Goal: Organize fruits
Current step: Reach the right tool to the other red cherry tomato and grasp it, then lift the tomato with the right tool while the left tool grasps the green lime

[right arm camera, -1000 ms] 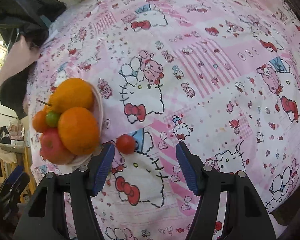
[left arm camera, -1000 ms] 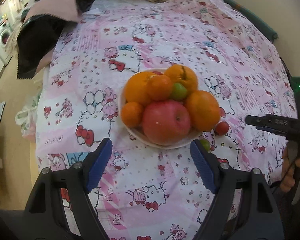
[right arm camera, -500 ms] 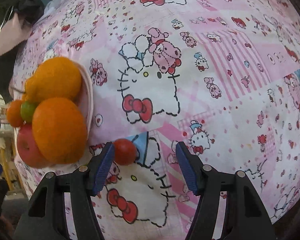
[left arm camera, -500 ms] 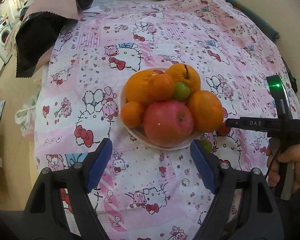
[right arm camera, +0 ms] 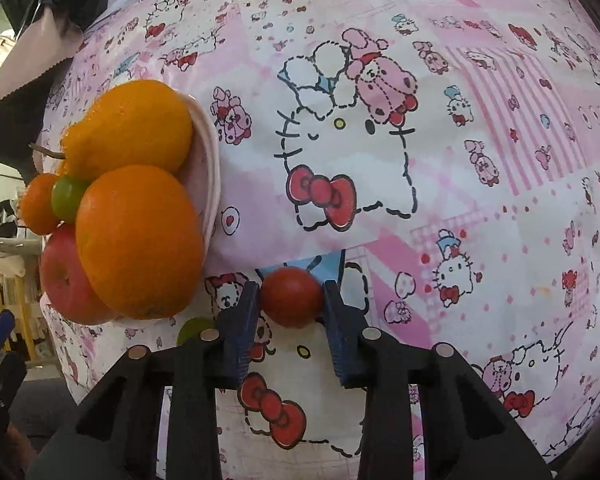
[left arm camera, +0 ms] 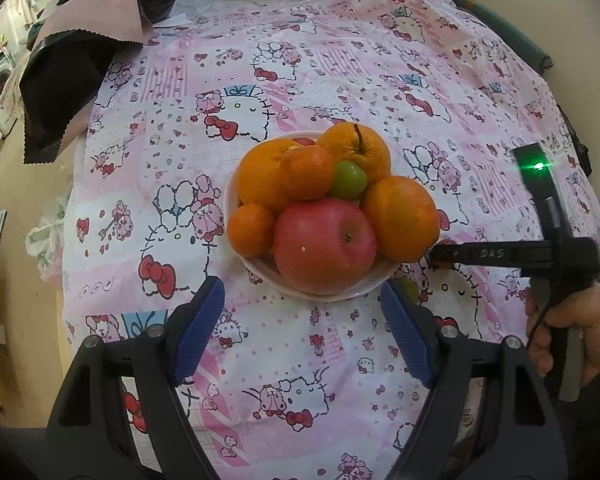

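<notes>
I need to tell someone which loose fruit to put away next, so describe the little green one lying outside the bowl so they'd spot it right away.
Start at the white bowl heaped with oranges and a red apple on the pink cartoon-print cloth. Just off its near rim, on the side toward the right gripper, a small green fruit lies on the cloth. Unlike the green one in the bowl, it sits alone, and its loose neighbour, a small red fruit, is in the jaws.

Heaped bowl just left; bare patterned cloth right.
</notes>
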`<act>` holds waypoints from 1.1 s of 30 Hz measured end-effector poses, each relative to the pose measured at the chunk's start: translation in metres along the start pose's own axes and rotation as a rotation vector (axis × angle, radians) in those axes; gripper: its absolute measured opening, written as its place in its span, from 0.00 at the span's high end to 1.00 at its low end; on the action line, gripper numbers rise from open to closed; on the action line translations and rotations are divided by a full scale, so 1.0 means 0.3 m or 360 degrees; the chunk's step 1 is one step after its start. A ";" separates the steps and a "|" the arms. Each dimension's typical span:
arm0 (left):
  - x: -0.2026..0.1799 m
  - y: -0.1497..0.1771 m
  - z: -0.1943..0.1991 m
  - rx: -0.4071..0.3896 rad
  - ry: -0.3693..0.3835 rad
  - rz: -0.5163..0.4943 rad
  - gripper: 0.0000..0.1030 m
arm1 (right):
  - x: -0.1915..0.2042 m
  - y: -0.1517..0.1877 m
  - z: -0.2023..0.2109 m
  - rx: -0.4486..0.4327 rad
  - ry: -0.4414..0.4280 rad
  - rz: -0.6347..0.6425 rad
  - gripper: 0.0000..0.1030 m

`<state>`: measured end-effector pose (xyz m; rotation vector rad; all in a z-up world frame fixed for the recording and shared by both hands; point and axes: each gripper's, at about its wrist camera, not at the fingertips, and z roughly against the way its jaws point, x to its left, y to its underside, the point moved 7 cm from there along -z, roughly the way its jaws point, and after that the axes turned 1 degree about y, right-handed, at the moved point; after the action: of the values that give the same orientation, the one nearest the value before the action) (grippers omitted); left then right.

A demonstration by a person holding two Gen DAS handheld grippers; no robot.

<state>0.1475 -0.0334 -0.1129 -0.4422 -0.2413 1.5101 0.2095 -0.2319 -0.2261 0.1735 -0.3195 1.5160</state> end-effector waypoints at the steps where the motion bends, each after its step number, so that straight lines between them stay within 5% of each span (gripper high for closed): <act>1: 0.001 0.003 -0.003 0.0004 -0.0003 0.0001 0.25 | -0.010 0.004 0.014 -0.0012 -0.0012 -0.0018 0.68; 7: -0.039 0.047 -0.035 0.0049 -0.0047 -0.0056 0.25 | -0.040 0.011 0.150 -0.0156 -0.0123 -0.0168 0.68; 14: -0.234 0.143 -0.173 0.0209 0.0075 0.0061 0.25 | -0.093 0.006 0.340 -0.0362 -0.0244 -0.0307 0.68; 22: -0.315 0.120 -0.273 0.0087 0.0026 0.0227 0.34 | -0.153 -0.012 0.383 -0.0435 -0.0266 -0.0394 0.68; 33: -0.317 0.131 -0.395 0.0226 -0.0085 0.0329 0.51 | -0.112 -0.024 0.400 -0.0441 -0.0335 -0.0350 0.68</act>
<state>0.1562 -0.1431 -0.2247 -0.3210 -0.1316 1.7305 0.2040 -0.3010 -0.1225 0.1430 -0.6531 1.2235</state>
